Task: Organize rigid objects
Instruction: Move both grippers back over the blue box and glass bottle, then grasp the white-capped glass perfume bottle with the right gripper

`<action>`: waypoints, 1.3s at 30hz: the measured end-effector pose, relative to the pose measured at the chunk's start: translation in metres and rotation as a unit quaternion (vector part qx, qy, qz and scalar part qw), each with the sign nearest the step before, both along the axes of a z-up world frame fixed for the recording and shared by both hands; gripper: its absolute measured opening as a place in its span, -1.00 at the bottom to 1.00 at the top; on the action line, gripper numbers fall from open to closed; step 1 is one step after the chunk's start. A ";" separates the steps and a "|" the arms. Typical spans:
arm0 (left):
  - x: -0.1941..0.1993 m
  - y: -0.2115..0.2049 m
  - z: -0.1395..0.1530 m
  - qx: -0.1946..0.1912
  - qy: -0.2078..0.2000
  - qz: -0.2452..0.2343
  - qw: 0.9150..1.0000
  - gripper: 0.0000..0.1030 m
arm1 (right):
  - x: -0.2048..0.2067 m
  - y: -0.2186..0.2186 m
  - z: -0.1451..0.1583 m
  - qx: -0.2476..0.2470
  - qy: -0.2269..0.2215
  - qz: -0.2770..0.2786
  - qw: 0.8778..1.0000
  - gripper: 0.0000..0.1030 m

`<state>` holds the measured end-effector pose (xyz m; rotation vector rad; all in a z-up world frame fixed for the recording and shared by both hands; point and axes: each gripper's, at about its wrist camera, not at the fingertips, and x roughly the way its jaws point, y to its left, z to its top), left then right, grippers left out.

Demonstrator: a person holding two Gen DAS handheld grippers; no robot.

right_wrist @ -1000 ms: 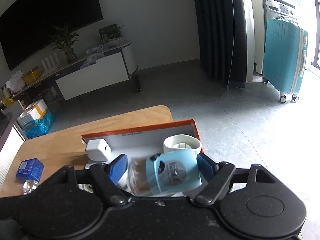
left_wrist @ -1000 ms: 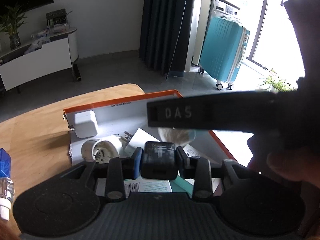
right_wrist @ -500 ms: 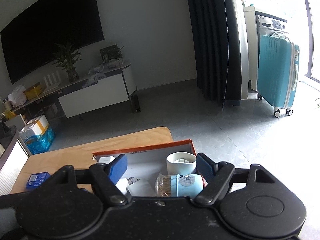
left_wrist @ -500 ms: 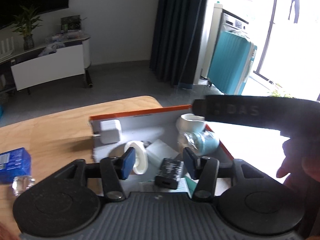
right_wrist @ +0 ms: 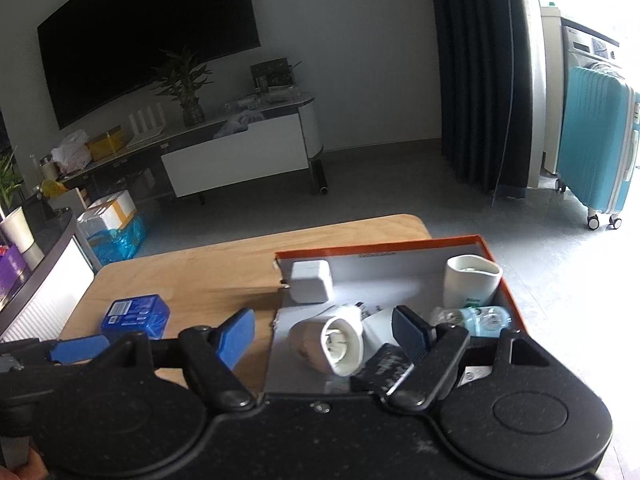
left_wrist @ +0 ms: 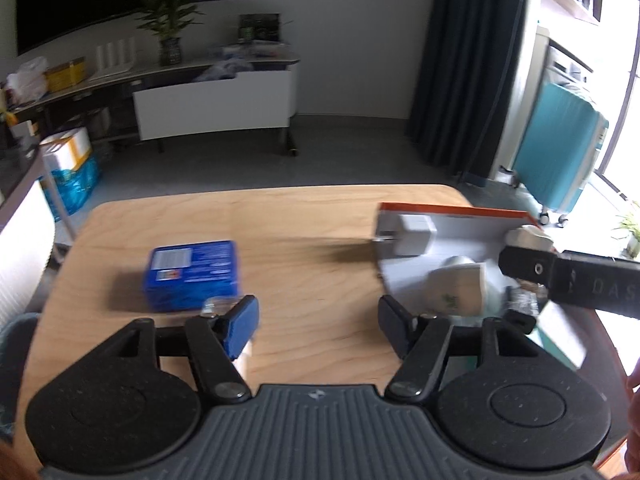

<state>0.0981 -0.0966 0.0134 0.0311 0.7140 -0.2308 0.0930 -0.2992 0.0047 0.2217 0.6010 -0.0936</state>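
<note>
Left claw [left_wrist: 318, 328] empty, jaws just opening, over pale wooden surface [left_wrist: 304, 232]; right claw [right_wrist: 322, 334] wide, empty. Right view alone shows black rectangular charger [right_wrist: 380, 368] inside orange-rimmed cardboard box [right_wrist: 380, 247].

"DAS" in pale letters on the right tool's [left_wrist: 576, 282] black side

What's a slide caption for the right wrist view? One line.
Open right gripper above orange-rimmed box of chargers; blue box on table.
</note>
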 end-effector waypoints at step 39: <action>0.038 0.131 -0.016 -0.003 0.018 0.113 0.993 0.68 | 0.096 0.185 -0.076 0.000 0.086 0.108 0.990 0.77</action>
